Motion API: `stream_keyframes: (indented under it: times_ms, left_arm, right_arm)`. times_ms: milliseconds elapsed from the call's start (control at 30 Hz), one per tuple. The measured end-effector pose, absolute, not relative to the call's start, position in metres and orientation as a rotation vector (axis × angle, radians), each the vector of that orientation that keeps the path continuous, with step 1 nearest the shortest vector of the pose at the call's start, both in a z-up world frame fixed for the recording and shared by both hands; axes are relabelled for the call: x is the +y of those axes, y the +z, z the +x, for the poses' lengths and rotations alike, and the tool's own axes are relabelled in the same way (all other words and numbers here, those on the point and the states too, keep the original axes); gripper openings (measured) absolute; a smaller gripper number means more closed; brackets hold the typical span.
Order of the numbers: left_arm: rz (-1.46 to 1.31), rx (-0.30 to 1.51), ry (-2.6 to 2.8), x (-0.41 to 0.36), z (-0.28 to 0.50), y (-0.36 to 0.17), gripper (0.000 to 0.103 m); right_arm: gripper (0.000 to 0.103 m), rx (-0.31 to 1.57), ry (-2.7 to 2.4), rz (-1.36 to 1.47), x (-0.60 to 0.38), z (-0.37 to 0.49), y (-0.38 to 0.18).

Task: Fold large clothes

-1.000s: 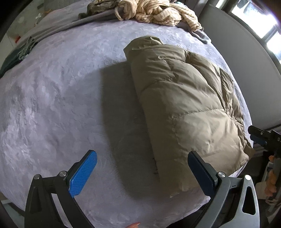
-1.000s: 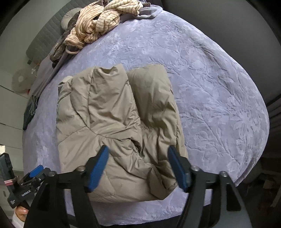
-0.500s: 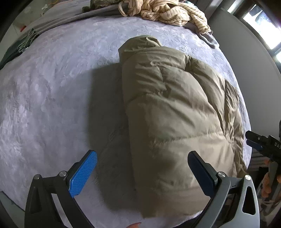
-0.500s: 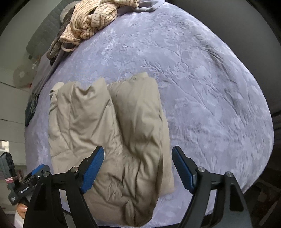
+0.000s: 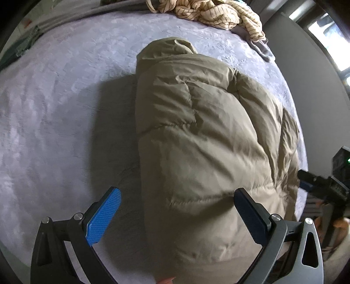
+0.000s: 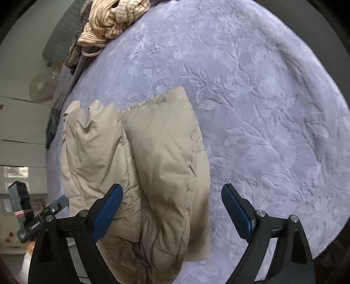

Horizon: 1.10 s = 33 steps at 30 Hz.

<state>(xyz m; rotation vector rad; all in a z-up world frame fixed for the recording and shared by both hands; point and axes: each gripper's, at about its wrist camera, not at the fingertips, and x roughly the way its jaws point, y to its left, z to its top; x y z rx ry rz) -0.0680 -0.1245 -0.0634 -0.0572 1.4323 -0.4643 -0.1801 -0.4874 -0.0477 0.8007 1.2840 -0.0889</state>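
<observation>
Nearest of all, the left gripper (image 5: pixel 177 215) hangs over the near end of the khaki puffer jacket (image 5: pixel 203 139), its blue-padded fingers (image 5: pixel 102 216) spread wide and closed on nothing; one stands over the bedspread on the jacket's left, the other over the jacket's near right part. Whether either pad touches the cloth cannot be told. The right gripper (image 6: pixel 172 209) straddles the jacket's right-hand roll from above with its jaws wide as well, having just been opening; the padded fabric lies between them, but the pads do not press on it. One of its fingers (image 6: pixel 107 213) stands over the seam between the jacket's two bulges, the other over bare bedspread just right of the jacket. Each gripper shows at the edge of the other's view, beside the jacket's near end. The jacket lies on the lavender bedspread (image 6: pixel 251 98), folded lengthwise into a narrow bundle, with its long axis running from the near edge of the bed away toward the far side. In the right wrist view it reads as two puffy rolls side by side, parted by a stitched seam. Its far end, a rounded, hood-like fold, points at the pile beyond, and its near end reaches the bed's edge. Well beyond the jacket's far end, a cream striped garment (image 5: pixel 214 13) lies crumpled in a heap, with some grey cloth (image 5: pixel 261 50) under it, near the far edge of the bed.
</observation>
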Motion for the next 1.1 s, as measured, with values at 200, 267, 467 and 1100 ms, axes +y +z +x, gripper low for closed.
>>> stream_keyframes:
  times_ms: [200, 267, 467, 1100]
  left_arm:
    - [-0.205, 1.491, -0.534, -0.122, -0.052, -0.085, 0.103]
    - [-0.257, 1.509, -0.564, -0.12, -0.046, -0.093, 0.103]
    - [-0.462, 1.568, -0.668, -0.105, -0.024, -0.123, 0.103]
    - [-0.539, 1.639, -0.763, -0.137, 0.005, -0.171, 0.103]
  right_arm:
    - [0.103, 1.288, 0.0, 0.951, -0.503, -0.174, -0.086]
    - [0.103, 1.281, 0.039, 1.03, -0.505, -0.17, -0.102]
    - [0.103, 1.136, 0.249, 1.313, -0.502, -0.156, -0.12]
    - [0.103, 1.418, 0.321, 0.973, -0.461, -0.089, -0.138]
